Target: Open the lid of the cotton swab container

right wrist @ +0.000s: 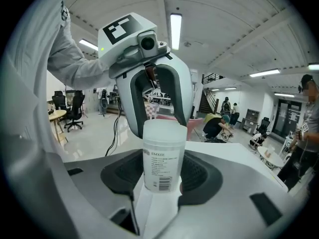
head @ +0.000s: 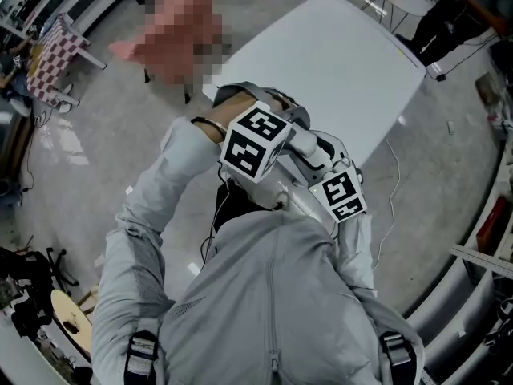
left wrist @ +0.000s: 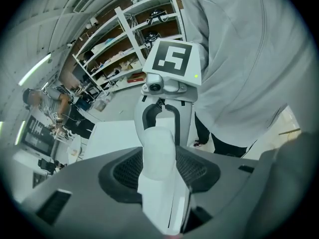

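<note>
Clamp of right tongs (right wrist: pixel 162 180) on lower body of frosted translucent plastic cylinder container (right wrist: pixel 162 148) with printed label and barcode. Long axis straight out along those jaws, lid end toward left tongs (left wrist: pixel 159 176), directly opposite and near. Left tongs spread wide, nearer the lid, around smooth white rounded piece (left wrist: pixel 158 151), probably that lid end; no visible squeeze. Rigid slick plastic, likely slippery. White rectangular bench (head: pixel 345 70) beyond.

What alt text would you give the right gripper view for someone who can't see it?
The right hand-held gripper grips a translucent white cotton swab container with a printed label and barcode. Just beyond it the left hand-held gripper faces the camera, its open jaws around the container's far end, in a bright open workroom.
</note>
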